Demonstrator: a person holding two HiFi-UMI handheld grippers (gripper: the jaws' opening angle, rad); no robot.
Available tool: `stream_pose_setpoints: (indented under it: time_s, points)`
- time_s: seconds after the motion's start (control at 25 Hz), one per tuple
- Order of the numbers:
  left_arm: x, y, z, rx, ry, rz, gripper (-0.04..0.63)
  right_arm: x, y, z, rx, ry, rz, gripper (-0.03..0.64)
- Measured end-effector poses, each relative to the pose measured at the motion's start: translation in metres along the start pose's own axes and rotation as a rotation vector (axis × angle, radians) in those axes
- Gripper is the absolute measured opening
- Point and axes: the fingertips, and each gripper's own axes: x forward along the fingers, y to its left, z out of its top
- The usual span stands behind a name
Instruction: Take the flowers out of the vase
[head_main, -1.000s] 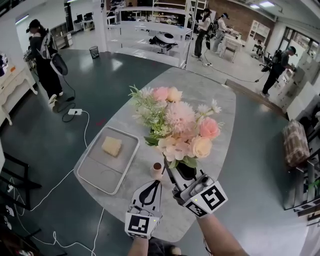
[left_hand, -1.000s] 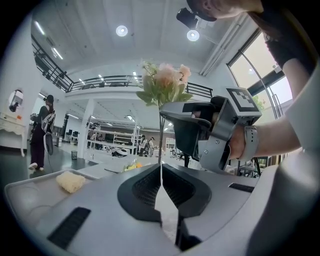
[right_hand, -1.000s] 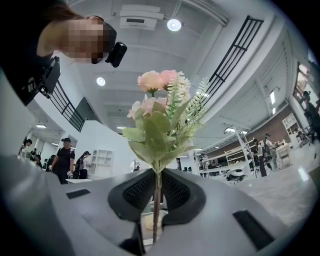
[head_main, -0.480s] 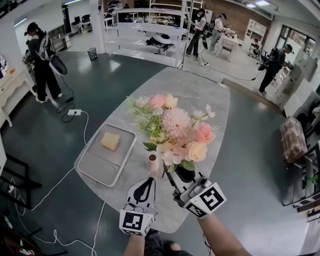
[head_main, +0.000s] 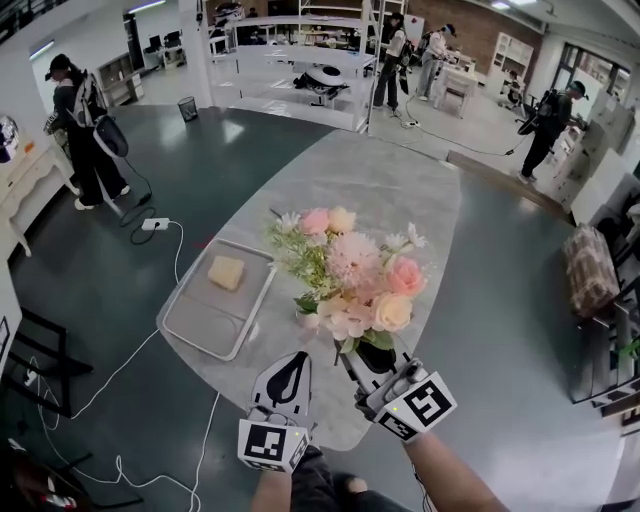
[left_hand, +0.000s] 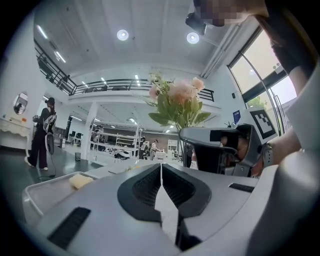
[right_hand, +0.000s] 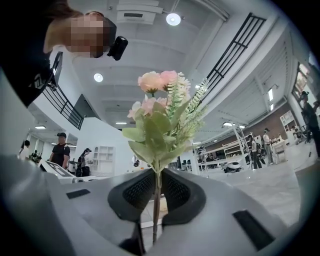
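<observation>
A bunch of pink and peach flowers with green leaves is held above the near end of the grey marble table. My right gripper is shut on its thin stems; in the right gripper view the stem runs up between the closed pads to the blooms. A small pale vase peeks out under the left side of the blooms. My left gripper hangs just left of the right one, shut, with nothing in it. The flowers show above it.
A metal tray with a yellow sponge lies on the table's left side. Cables trail over the dark floor at the left. People stand far off by shelves and desks; one with a backpack is at the left.
The bouquet in my right gripper has drifted sideways and slightly lower, so the blooms now cover most of the vase. My left gripper has shifted too and stays shut.
</observation>
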Motion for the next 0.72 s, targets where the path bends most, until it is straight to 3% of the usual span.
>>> stream_pose_setpoints:
  time_s: [0.28, 0.72]
  points:
    - [-0.028, -0.026, 0.005, 0.005, -0.013, 0.007, 0.017, -0.036, 0.022, 0.006, -0.007, -0.001, 0.006, 0.051]
    - [-0.031, -0.023, 0.021, 0.002, -0.01, 0.017, 0.017, -0.037, 0.027, 0.012, 0.007, 0.016, 0.03, 0.051]
